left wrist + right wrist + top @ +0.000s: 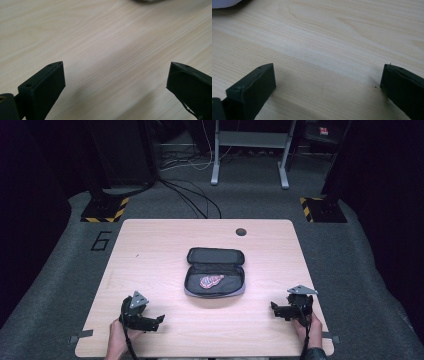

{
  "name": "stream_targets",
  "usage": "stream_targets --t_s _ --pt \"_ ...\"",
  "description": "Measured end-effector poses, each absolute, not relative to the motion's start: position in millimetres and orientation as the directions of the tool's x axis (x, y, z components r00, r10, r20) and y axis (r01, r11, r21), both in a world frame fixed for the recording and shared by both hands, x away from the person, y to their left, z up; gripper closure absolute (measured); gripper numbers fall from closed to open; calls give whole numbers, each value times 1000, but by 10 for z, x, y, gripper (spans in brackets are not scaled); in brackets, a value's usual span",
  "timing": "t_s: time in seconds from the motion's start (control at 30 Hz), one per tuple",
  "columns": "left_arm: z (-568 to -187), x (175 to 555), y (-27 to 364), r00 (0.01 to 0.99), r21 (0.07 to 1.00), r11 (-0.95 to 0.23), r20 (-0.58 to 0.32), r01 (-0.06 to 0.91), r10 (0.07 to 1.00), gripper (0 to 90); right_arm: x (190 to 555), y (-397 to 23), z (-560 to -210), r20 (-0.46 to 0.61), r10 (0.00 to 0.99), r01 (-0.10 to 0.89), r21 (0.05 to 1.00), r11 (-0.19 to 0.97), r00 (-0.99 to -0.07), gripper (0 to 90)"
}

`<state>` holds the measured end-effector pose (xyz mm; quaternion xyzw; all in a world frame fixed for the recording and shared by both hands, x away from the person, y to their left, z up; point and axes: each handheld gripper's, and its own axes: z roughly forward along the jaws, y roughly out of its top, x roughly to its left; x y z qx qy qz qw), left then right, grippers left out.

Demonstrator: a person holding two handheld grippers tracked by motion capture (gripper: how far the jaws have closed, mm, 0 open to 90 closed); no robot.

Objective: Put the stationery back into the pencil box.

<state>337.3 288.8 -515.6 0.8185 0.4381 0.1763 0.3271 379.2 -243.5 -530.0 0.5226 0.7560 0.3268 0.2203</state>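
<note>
Your wooden table has a round dark hole near its far edge. An open black pouch lies at its middle, a red patterned item inside it.

counter is a pale wood-grain laminate, smooth with a soft sheen. both the left gripper and right gripper look like matt black plastic. the case is dark cloth, floor is rough grey carpet
</note>
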Motion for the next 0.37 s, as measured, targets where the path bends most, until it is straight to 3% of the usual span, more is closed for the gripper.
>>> stream_targets --t_s 0.37 --pt "-5310 3331 2993 521 718 -370 12 590 854 0 3791 -2434 -5300 9 934 646 724 239 -356 0"
